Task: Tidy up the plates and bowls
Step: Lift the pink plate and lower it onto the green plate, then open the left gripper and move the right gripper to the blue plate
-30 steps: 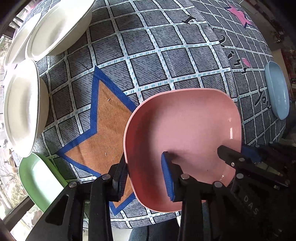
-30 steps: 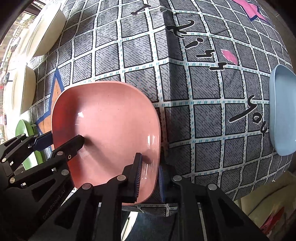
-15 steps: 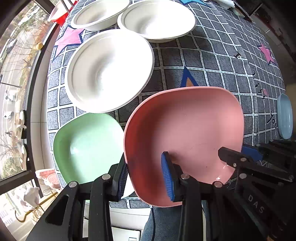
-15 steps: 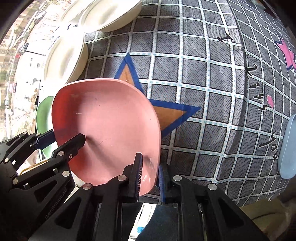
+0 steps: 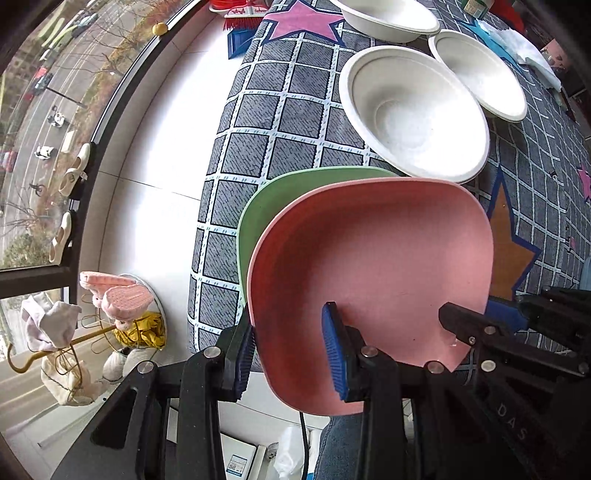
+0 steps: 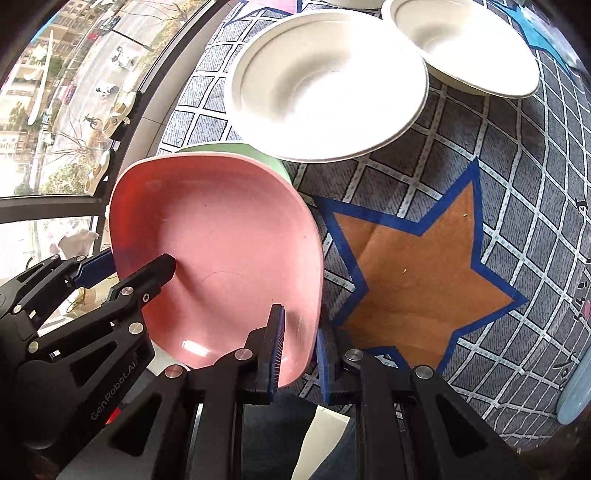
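Observation:
A pink square plate (image 5: 373,280) is held in the air by both grippers. My left gripper (image 5: 291,350) is shut on its near left rim. My right gripper (image 6: 299,350) is shut on its near right rim; the plate also shows in the right wrist view (image 6: 218,258). The plate hovers over a green square plate (image 5: 266,206) that lies on the checked cloth, mostly hidden beneath it; a green edge shows in the right wrist view (image 6: 269,158). Each gripper shows in the other's view.
Three white round bowls lie beyond: a near one (image 5: 413,110), one to its right (image 5: 480,70), one at the far edge (image 5: 388,14). A light blue plate (image 6: 576,391) lies at the right. The table edge (image 5: 207,206), floor and window are at the left.
Both grippers have carried the pink plate left across the table, from over the orange star to above the green plate. Their grip has not changed.

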The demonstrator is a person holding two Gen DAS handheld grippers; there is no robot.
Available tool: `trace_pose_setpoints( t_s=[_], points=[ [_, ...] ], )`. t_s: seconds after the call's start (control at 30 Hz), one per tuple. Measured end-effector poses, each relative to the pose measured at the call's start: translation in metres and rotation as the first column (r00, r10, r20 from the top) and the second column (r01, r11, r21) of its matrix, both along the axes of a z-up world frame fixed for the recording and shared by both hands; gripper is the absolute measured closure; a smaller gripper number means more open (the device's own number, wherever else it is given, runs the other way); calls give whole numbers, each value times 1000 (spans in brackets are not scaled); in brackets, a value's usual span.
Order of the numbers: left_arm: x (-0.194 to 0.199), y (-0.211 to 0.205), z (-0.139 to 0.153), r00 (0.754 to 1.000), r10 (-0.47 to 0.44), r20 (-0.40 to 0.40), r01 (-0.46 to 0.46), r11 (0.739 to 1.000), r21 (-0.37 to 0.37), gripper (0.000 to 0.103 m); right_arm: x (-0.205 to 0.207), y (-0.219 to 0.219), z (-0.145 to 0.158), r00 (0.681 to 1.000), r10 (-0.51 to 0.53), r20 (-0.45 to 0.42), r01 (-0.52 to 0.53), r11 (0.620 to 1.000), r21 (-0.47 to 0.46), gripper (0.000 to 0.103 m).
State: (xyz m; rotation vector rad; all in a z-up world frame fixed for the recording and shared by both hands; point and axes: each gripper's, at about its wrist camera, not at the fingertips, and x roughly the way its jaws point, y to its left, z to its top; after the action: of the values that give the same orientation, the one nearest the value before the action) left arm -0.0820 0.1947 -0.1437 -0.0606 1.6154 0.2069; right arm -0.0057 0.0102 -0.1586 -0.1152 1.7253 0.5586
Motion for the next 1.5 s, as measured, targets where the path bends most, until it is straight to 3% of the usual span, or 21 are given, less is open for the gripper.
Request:
trace_pose_setpoints(
  t_s=[0.1, 0.23, 0.4, 0.5, 0.53, 0.6, 0.7, 0.73, 0.77, 0.87, 1.1, 1.33, 1.5],
  points=[
    [0, 2, -5, 1000, 8, -5, -8, 1000, 4, 65, -9, 20, -11, 999, 39, -5, -39, 999, -7, 84],
    [5, 8, -11, 1000, 13, -5, -13, 1000, 12, 65, -1, 46, -33, 998, 13, -54, -14, 1000, -12, 84],
    [16, 16, -22, 1000, 11, -6, -11, 1000, 16, 63, 8, 60, -38, 998, 0, -65, -2, 999, -32, 84],
    [21, 13, -23, 1000, -1, -1, 1, 1000, 26, 50, 17, 45, -29, 998, -21, -60, 19, 999, -32, 84],
    [22, 13, -22, 1000, -4, 7, 4, 999, 40, 41, 20, 41, -25, 998, -24, -57, 22, 999, -28, 83],
    [22, 13, -15, 1000, -12, 26, 10, 997, 83, 36, 23, 40, -21, 998, -18, -54, 18, 1000, -18, 79],
    [22, 20, -9, 999, -4, 39, -1, 994, 108, 28, 24, 25, -14, 999, -22, -50, 22, 1000, -10, 58],
    [22, 23, -7, 999, 7, 43, -11, 996, 85, 21, 24, 21, -12, 998, -25, -50, 24, 1000, -8, 42],
    [20, 24, -6, 999, 15, 47, -18, 998, 60, 20, 23, 10, -8, 999, -27, -48, 27, 1000, -3, 26],
    [19, 18, -3, 999, -11, 50, 8, 997, 73, 20, 17, -6, -1, 999, -37, -26, 37, 999, 7, 5],
    [21, -5, 7, 996, -62, 66, 55, 992, 110, 20, 15, -42, 13, 992, -126, -14, 126, 991, 39, 5],
    [33, -39, 20, 986, -143, 85, 137, 988, 69, 20, 16, -86, 16, 977, -215, 4, 215, 977, 7, 5],
    [46, -90, 21, 963, -255, 82, 254, 967, 29, 20, 13, -124, 10, 951, -309, 2, 309, 951, -30, 5]
  ],
)
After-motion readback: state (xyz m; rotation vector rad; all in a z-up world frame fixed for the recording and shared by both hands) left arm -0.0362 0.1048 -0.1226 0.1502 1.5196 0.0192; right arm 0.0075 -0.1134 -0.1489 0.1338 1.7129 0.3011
